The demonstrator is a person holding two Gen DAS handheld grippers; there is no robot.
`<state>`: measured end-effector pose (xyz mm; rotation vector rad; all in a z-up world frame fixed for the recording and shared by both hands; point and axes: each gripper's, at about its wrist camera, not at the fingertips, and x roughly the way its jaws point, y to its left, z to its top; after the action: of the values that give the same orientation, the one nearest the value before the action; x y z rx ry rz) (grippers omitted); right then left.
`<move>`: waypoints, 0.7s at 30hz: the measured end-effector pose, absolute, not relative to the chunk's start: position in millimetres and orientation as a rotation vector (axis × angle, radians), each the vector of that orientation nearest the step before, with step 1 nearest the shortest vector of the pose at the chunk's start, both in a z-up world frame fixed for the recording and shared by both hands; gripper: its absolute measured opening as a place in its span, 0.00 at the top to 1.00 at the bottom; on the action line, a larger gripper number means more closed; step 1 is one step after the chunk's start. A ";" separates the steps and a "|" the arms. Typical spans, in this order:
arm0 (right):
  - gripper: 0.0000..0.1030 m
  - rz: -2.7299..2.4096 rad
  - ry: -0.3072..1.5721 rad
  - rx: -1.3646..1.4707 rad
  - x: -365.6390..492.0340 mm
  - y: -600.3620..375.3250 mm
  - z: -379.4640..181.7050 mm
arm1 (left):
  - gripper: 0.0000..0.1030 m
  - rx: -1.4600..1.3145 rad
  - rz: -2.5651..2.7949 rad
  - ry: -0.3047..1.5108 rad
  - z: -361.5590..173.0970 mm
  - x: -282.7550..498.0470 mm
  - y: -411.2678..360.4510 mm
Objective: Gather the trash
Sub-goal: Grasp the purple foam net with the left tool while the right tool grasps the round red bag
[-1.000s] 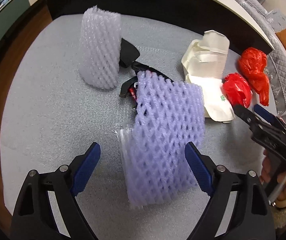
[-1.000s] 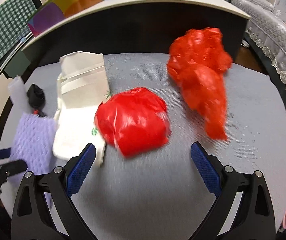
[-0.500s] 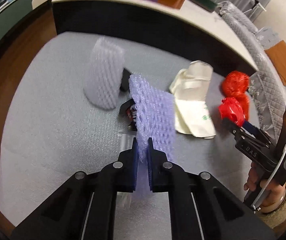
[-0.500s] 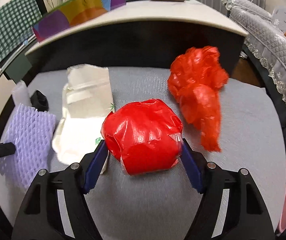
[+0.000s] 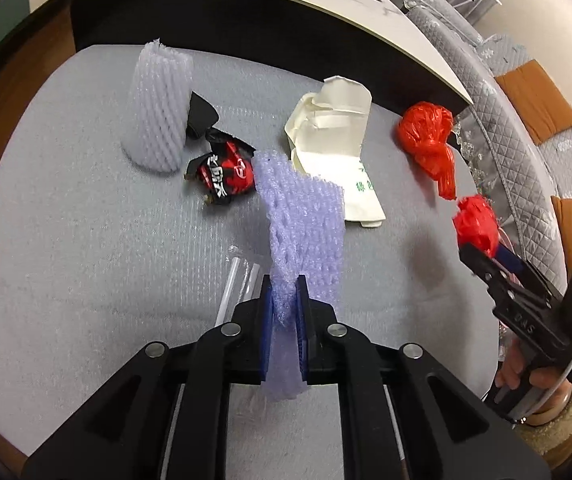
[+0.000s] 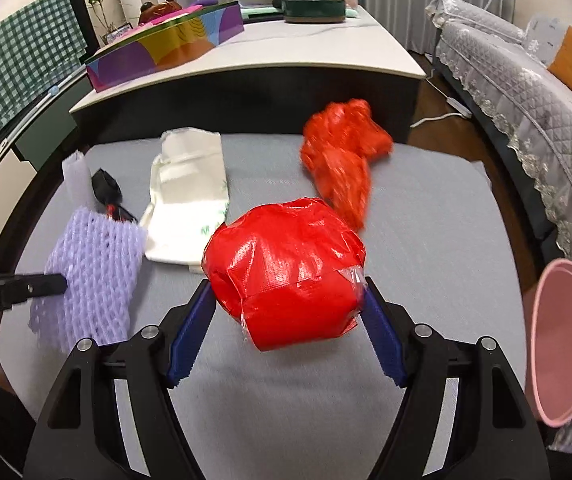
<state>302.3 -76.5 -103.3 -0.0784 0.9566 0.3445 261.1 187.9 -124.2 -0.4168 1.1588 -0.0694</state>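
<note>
My left gripper (image 5: 284,308) is shut on a purple foam net (image 5: 306,224) and holds it above the grey mat; the net also shows in the right wrist view (image 6: 93,272). My right gripper (image 6: 288,308) is shut on a red plastic ball (image 6: 286,268), lifted off the mat; the ball also shows in the left wrist view (image 5: 478,222). On the mat lie a white foam net (image 5: 159,108), a red-black wrapper (image 5: 227,174), a clear plastic sleeve (image 5: 237,284), a cream paper bag (image 5: 334,136) and a crumpled red bag (image 6: 342,160).
A pink bin (image 6: 562,344) stands at the right edge of the grey mat (image 6: 426,240). A dark table with a light top (image 6: 286,52) rises behind the mat. A grey quilted sofa (image 6: 526,80) is at the far right.
My left gripper has shut on the purple net and lifted it, uncovering the wrapper and sleeve. My right gripper has shut on the red ball and raised it off the mat.
</note>
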 end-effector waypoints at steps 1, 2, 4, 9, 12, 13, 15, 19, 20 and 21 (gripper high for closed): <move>0.30 0.342 0.957 -0.078 299.3 -79.7 -103.2 | 0.87 -0.412 -0.071 1.149 -122.6 260.1 186.8; 0.30 0.339 0.959 -0.075 295.3 -82.9 -102.7 | 0.83 -0.406 -0.071 1.144 -121.5 258.0 187.8; 0.30 0.333 0.963 -0.063 286.0 -89.7 -102.1 | 0.57 -0.399 -0.062 1.127 -118.5 258.1 186.9; 0.30 0.326 0.973 -0.056 267.0 -103.7 -102.2 | 0.40 -0.386 0.004 1.076 -114.8 271.4 192.7; 0.30 0.318 0.972 -0.055 261.8 -112.4 -101.1 | 0.40 -0.407 0.039 1.091 -120.7 279.8 196.0; 0.30 0.314 0.970 -0.051 261.4 -115.5 -100.3 | 0.40 -0.406 0.046 1.097 -122.5 282.0 194.1; 0.30 0.305 0.966 -0.040 261.7 -122.7 -98.8 | 0.40 -0.384 0.037 1.110 -125.1 285.6 186.7; 0.30 0.289 0.973 -0.014 266.9 -133.6 -101.8 | 0.39 -0.307 0.030 1.137 -131.2 291.4 171.2; 0.30 0.288 0.976 -0.010 267.5 -134.5 -102.7 | 0.39 -0.299 0.032 1.142 -133.5 293.2 169.6; 0.30 0.288 0.982 -0.005 268.9 -135.8 -104.9 | 0.39 -0.291 0.034 1.155 -136.8 297.2 166.1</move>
<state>268.9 -135.8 -104.9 -0.0048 0.9824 0.2883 297.2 166.1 -136.8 -0.2908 1.1553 0.0335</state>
